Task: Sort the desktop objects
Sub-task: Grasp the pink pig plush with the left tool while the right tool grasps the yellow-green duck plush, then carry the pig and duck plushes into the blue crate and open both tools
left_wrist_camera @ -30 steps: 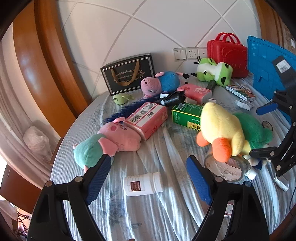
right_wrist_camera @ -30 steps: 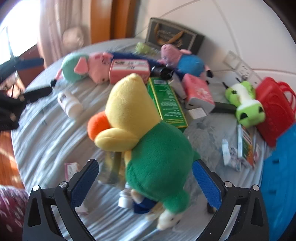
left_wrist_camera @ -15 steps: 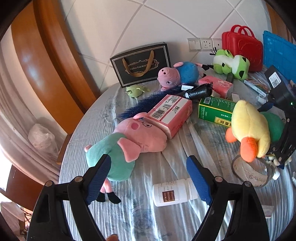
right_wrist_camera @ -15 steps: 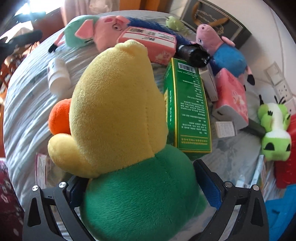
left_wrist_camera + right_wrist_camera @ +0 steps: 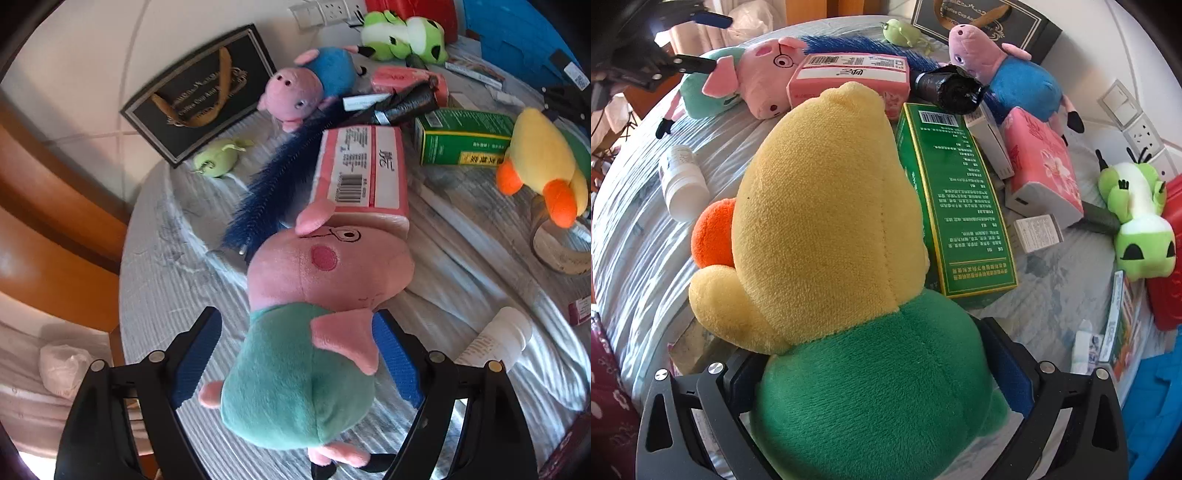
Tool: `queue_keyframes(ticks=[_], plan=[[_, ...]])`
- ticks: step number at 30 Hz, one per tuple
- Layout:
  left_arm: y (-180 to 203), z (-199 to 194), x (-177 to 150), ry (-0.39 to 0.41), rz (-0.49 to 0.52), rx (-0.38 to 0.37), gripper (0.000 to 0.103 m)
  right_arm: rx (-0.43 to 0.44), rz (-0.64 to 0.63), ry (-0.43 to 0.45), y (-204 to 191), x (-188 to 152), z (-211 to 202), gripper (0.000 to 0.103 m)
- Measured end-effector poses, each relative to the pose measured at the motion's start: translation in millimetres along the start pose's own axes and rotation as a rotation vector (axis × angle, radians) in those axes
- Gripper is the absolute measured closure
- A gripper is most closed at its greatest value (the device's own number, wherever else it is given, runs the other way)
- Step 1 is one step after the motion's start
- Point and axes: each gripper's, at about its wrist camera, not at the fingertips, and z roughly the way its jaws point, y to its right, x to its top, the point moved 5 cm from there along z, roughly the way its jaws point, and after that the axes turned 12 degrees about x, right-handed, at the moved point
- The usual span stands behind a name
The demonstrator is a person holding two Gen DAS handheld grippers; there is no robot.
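Both hands are working over the round table (image 5: 155,258) now. The left gripper (image 5: 295,354) is straddling the teal body of the pink pig plush (image 5: 306,332) near the table's left edge, jaws spread wide, blue pads flanking the body with a gap showing on one side, so nothing looks pinched. The right gripper (image 5: 882,376) is bracketing the green belly of the yellow duck plush (image 5: 827,229) toward the right edge; whether its pads are pressing I cannot tell.

The trouble I'm watching for: the pig's snout is touching the pink tissue pack (image 5: 364,173), so a lift could be dragging it along. The duck is sitting on a tape roll (image 5: 554,247) and right beside the green box (image 5: 956,206) (plenty to knock). Soft fur may also be slipping through a loose squeeze.

Farther back, along the far edge, a black gift bag (image 5: 199,96) is standing against the wall and a red case (image 5: 1167,266) is lying shut; what either is holding is hidden.
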Motion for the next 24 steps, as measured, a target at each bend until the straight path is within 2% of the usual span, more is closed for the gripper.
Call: queue_keyframes(ticks=[4, 6, 9, 10, 12, 13, 16, 19, 20, 22, 24], plan=[[17, 33, -6, -0.051, 0.071, -0.113, 0.019, 0.004, 0.024, -0.012, 2, 2, 3, 0.000], [19, 41, -8, -0.050, 0.082, -0.109, 0.016, 0.004, 0.032, -0.017, 0, 5, 6, 0.000], [14, 51, -10, -0.058, 0.019, -0.162, 0.007, 0.004, 0.046, -0.019, 1, 7, 9, 0.000], [12, 56, -13, -0.077, -0.004, -0.188, 0.007, 0.006, 0.054, -0.020, 2, 8, 10, 0.000], [15, 75, -22, -0.164, -0.035, -0.253, 0.007, 0.013, 0.064, -0.026, 2, 9, 13, 0.000], [16, 82, -26, -0.200, -0.042, -0.240, 0.004, 0.013, 0.066, -0.032, 2, 10, 14, 0.000], [7, 73, -26, -0.144, -0.087, -0.193, 0.004, 0.008, 0.076, -0.053, 4, 17, 18, 0.000], [6, 72, -34, -0.148, -0.137, -0.155, 0.002, -0.017, 0.108, -0.064, 7, 21, 21, 0.000], [3, 72, -37, -0.172, -0.168, -0.160, 0.001, -0.021, 0.123, -0.062, 8, 21, 22, 0.001], [-4, 73, -46, -0.213, -0.240, -0.188, 0.000, -0.012, 0.161, -0.053, 9, 20, 21, 0.010], [-9, 72, -53, -0.216, -0.297, -0.208, 0.000, -0.003, 0.211, -0.026, 12, 18, 17, 0.014]])
